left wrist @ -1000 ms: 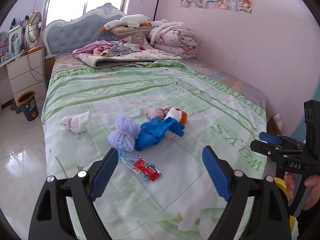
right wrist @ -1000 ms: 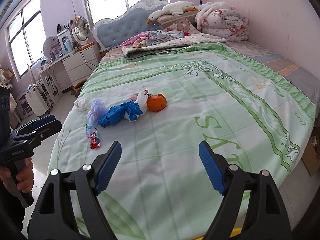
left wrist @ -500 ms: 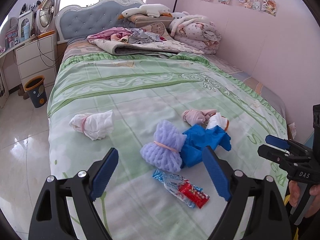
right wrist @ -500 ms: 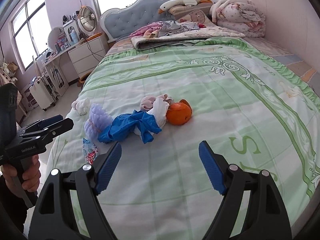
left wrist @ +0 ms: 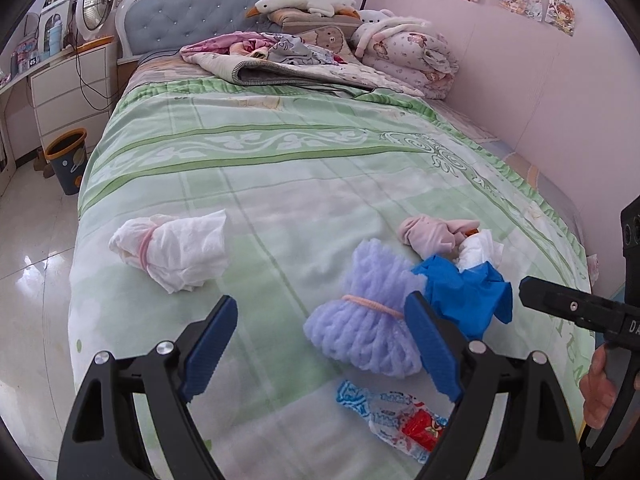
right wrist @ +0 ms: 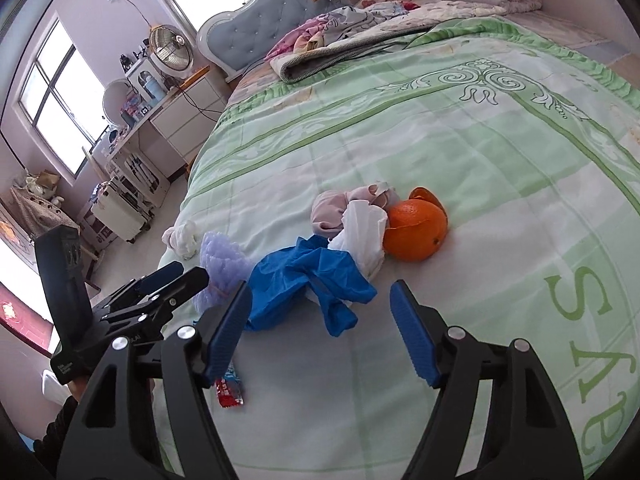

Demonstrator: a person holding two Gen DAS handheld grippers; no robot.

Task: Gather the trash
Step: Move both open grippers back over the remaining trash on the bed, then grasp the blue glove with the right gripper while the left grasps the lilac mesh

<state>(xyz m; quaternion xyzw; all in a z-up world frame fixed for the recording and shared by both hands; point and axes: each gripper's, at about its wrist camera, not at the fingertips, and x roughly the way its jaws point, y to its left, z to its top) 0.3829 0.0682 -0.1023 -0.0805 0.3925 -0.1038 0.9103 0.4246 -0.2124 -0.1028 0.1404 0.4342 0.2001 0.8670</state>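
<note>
Trash lies on the green bedspread (left wrist: 280, 168): a white tissue bundle (left wrist: 172, 248), a lilac bundle (left wrist: 360, 320), a blue glove (left wrist: 468, 292), a pink wad (left wrist: 432, 234), a red and blue snack wrapper (left wrist: 400, 420). The right wrist view shows the blue glove (right wrist: 304, 280), a white tissue (right wrist: 362, 228) and an orange (right wrist: 416, 228). My left gripper (left wrist: 320, 348) is open, just short of the lilac bundle. My right gripper (right wrist: 320, 328) is open, just short of the blue glove.
A blue bin with an orange rim (left wrist: 68, 160) stands on the tiled floor left of the bed. White drawers (left wrist: 72, 96) and a fan (left wrist: 96, 4) are behind it. Folded quilts and pillows (left wrist: 312, 52) fill the bed's head. A pink wall runs along the right.
Both grippers have moved forward and down toward the pile of trash, which now looks larger. Both stay open and empty.
</note>
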